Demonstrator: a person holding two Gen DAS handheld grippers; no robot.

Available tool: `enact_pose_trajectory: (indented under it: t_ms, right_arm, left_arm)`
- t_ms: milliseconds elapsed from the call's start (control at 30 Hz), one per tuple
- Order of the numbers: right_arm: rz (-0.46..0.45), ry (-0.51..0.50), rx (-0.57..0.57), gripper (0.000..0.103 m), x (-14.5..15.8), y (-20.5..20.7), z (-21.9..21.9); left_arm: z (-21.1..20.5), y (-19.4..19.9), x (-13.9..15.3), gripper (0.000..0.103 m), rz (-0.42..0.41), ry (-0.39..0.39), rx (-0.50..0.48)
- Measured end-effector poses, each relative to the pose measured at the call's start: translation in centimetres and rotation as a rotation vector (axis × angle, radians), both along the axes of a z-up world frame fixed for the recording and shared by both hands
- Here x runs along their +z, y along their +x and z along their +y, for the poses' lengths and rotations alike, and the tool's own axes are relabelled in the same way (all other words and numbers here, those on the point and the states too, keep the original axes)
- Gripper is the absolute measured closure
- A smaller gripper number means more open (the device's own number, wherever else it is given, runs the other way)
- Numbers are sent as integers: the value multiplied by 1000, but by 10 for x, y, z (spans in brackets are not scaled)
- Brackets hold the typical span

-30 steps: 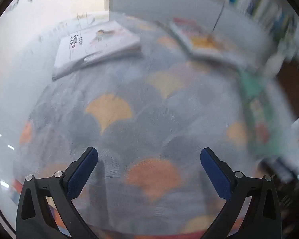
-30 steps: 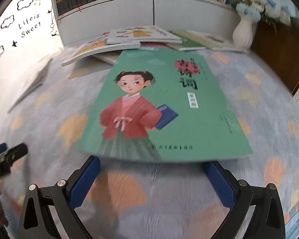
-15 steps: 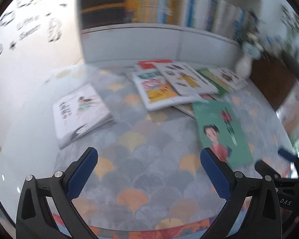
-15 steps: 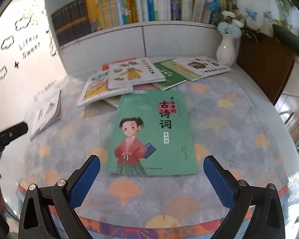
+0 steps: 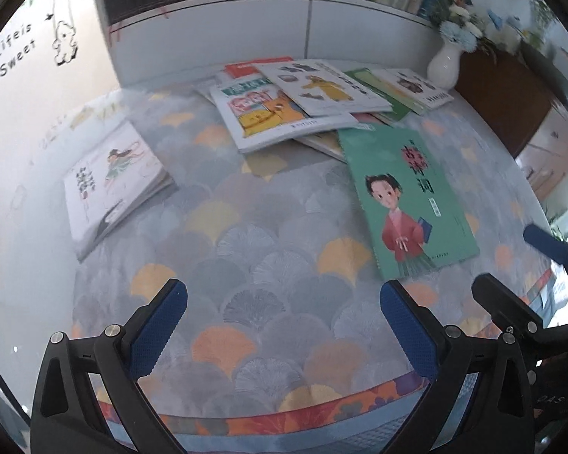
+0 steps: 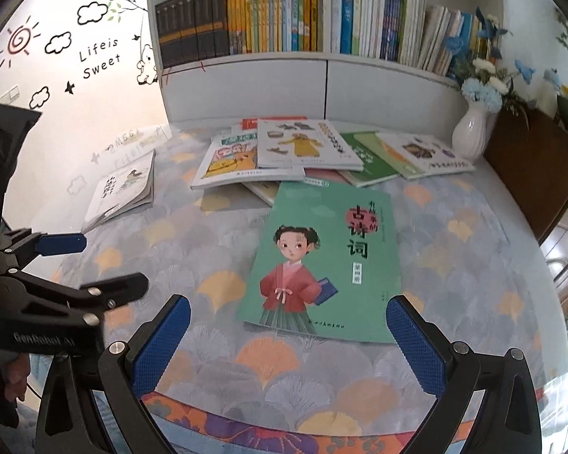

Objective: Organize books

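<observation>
Inspection of my position: my left gripper (image 5: 283, 323) and my right gripper (image 6: 287, 340) both hang above the near edge of the worktop (image 6: 454, 227) with its fan-patterned cloth, fingers spread wide, nothing held. The green paperback book with a girl in a red robe on its cover (image 6: 323, 261) lies flat and alone, just ahead of my right fingers. Behind it, a loose overlapping heap of thin picture books (image 6: 284, 151) sprawls against the white bookshelf (image 6: 322, 75). A white illustrated book (image 5: 113, 181) sits apart at the left side. Judgement: organizing has barely begun; no tidy stack is visible, and every loose book remains to be gathered.
</observation>
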State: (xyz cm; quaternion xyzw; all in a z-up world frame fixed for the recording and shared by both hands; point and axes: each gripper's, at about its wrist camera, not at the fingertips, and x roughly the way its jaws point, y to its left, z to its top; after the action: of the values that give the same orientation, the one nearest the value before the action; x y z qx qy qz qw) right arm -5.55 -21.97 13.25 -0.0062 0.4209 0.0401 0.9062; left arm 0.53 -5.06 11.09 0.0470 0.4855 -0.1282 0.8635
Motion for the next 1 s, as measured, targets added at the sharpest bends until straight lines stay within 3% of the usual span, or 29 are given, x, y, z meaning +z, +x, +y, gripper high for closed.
enact_pose_trajectory:
  t_ms: [133, 233, 333, 433, 500, 567, 633, 733, 900, 1000]
  right_arm:
    - [-2, -8, -38, 0, 8, -4, -5]
    - [4, 22, -62, 0, 17, -7, -15]
    - [-7, 195, -159, 0, 31, -11, -39]
    - [-22, 545, -271, 0, 38, -29, -75]
    - [7, 658, -357, 0, 38, -38, -91]
    - [28, 654, -414, 0, 41, -43, -99]
    - [-11, 635, -424, 0, 51, -50, -102]
    - [-53, 540, -415, 0, 66, -56, -96]
    - [-187, 345, -312, 0, 90, -52, -66]
    - [-197, 278, -229, 0, 94, -40, -47]
  left_arm:
    - [2, 4, 19, 1, -69, -53, 25]
    - [1, 12, 14, 1, -21, -69, 18]
    - [-3, 13, 11, 1, 3, -53, -9]
    - [-3, 4, 21, 1, -46, -65, -38]
    - [-3, 0, 26, 1, -76, -66, -59]
    - [-2, -3, 31, 1, -98, -69, -75]
    - [-1, -3, 34, 1, -111, -75, -84]
    - [0, -2, 38, 1, -127, -84, -85]
    - [9, -2, 43, 1, -163, -89, -54]
    - [17, -5, 49, 1, -195, -80, -19]
